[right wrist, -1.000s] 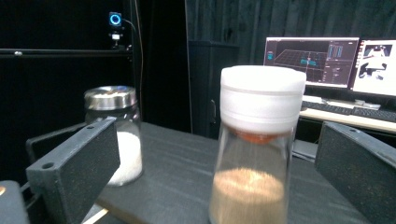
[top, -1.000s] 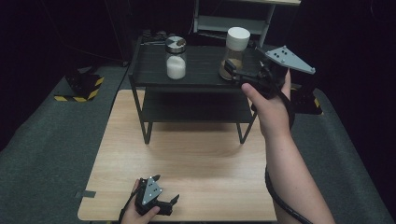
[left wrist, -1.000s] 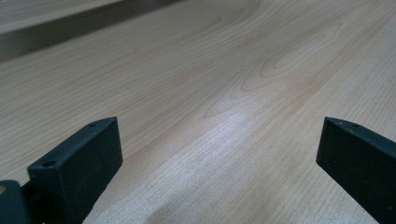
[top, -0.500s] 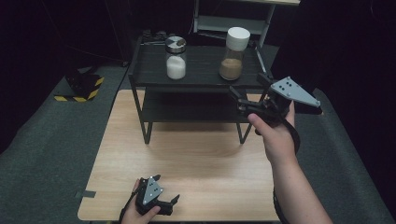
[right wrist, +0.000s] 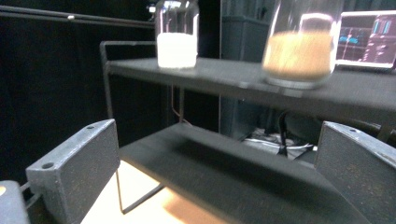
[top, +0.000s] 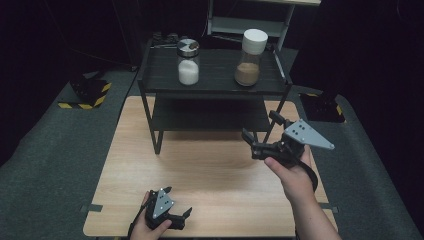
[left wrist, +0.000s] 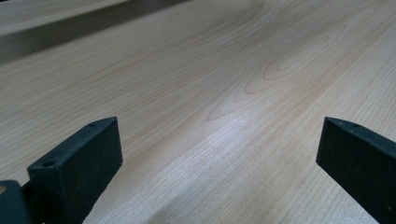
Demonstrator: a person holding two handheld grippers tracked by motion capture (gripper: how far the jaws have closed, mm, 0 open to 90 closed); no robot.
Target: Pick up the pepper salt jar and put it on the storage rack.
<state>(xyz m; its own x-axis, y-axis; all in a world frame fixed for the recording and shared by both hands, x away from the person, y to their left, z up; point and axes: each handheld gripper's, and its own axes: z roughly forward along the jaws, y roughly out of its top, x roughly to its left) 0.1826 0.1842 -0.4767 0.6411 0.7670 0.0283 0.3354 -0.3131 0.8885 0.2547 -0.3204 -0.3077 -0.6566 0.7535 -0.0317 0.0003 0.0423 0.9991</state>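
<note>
A black two-tier rack [top: 160,75] stands at the back of the wooden table [top: 210,170]. On its top shelf are a jar of white powder [top: 188,62] with a metal lid and a jar of brown powder [top: 250,57] with a white lid. My right gripper [top: 259,125] hovers open and empty in front of the rack's right leg, below the brown jar. Its own view looks up at the white jar [right wrist: 176,42], the blurred brown jar [right wrist: 301,51] and the lower shelf [right wrist: 224,163]. My left gripper [top: 179,201] rests open at the table's near edge, over bare wood [left wrist: 233,70].
Dark grey mats [top: 55,150] flank the table. A block with yellow-black hazard stripes [top: 87,95] lies on the floor at the left. A metal frame [top: 250,22] stands behind the rack. A lit screen [right wrist: 366,39] glows beyond the top shelf.
My right gripper has drawn back from the brown jar on the top shelf, coming down and toward the person with nothing held. The left gripper has stayed put.
</note>
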